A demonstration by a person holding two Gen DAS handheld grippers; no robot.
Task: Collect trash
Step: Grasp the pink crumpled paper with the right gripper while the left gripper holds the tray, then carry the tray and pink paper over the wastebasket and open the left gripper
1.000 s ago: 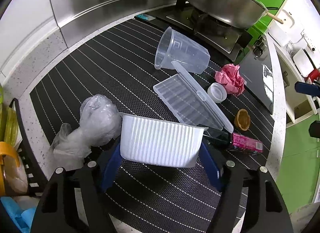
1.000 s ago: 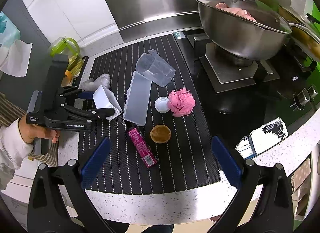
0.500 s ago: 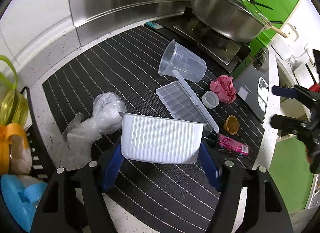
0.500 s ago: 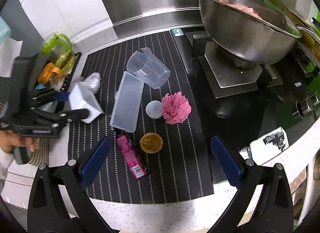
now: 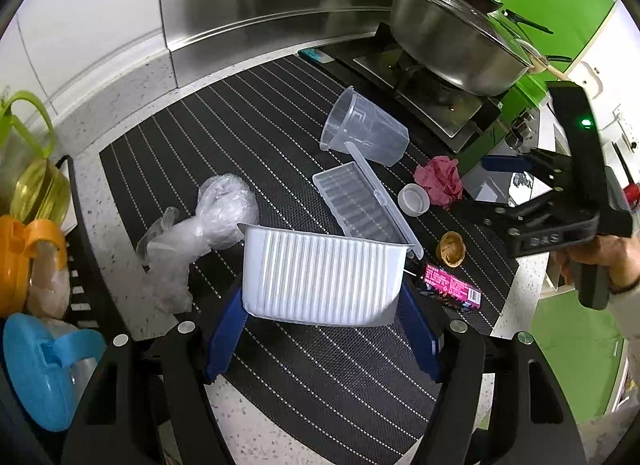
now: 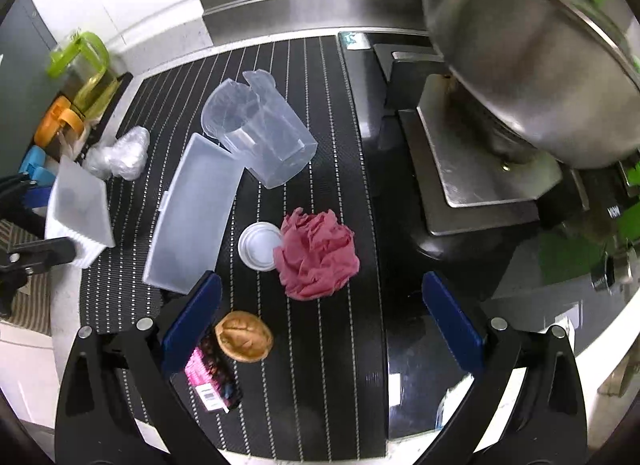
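Little appears collected so far. Across the striped mat [image 6: 320, 345], a clear jug [image 6: 260, 133] and clear flat box [image 6: 192, 217] lie centre-frame. The white ribbed tray [image 5: 320, 277] is pinched by the left gripper [image 5: 320, 341]. The right gripper [image 6: 320, 325] is spread, empty, above the pink crumpled paper [image 6: 316, 257], white lid [image 6: 258, 247], brown cup [image 6: 244, 337] and pink wrapper [image 6: 212, 381].

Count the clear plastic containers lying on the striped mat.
2: a clear jug tipped on its side near the stove, and a flat lidded box just in front of it. None seems hidden.
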